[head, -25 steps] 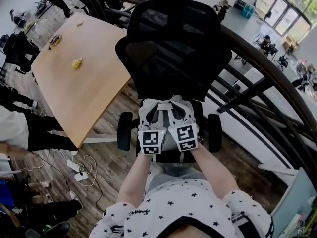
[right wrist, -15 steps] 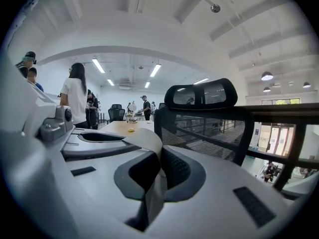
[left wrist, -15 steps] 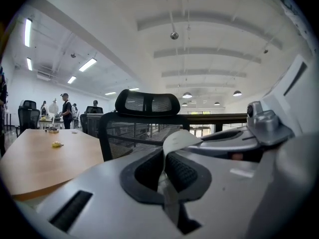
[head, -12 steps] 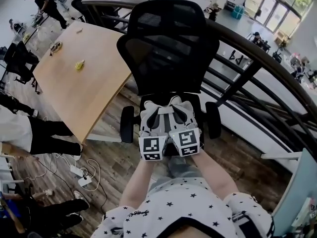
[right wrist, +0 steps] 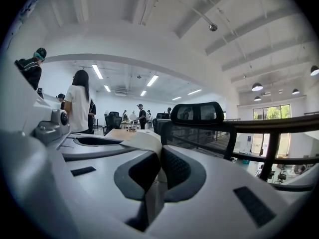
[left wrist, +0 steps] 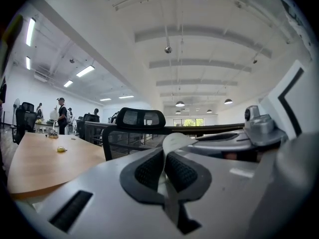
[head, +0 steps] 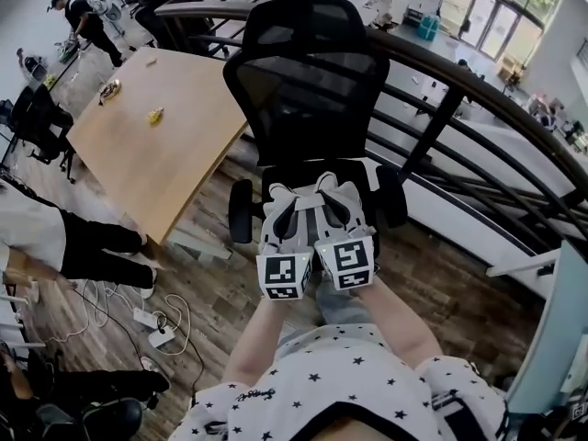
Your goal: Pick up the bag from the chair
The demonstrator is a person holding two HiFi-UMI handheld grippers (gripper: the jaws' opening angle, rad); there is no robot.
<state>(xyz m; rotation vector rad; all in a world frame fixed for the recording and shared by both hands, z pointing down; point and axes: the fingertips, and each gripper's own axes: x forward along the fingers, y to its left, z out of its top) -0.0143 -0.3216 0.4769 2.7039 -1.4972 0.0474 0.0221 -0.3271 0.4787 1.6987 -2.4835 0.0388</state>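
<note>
The bag (left wrist: 175,142) shows to me only as a pale, thin strip of material, which I take to be its handle or top edge. The rest of it lies out of sight under my tools in the head view, over the seat of the black chair (head: 308,99). In the left gripper view that strip stands up between the two dark ribbed pads (left wrist: 149,171), and my left gripper (left wrist: 164,169) is pressed together on it. The right gripper view shows the same pale strip (right wrist: 146,142), with my right gripper (right wrist: 158,172) pinching it between its pads.

From above, the left gripper (head: 287,211) and right gripper (head: 333,205) sit side by side, touching or nearly so, just in front of the chair's mesh backrest and between its two armrests. Their marker cubes face up toward me.

To the left of the chair is a wooden table (head: 156,154) with a small yellow object (head: 156,115) on it. Behind and to the right of the chair a dark railing (head: 478,90) curves past.
</note>
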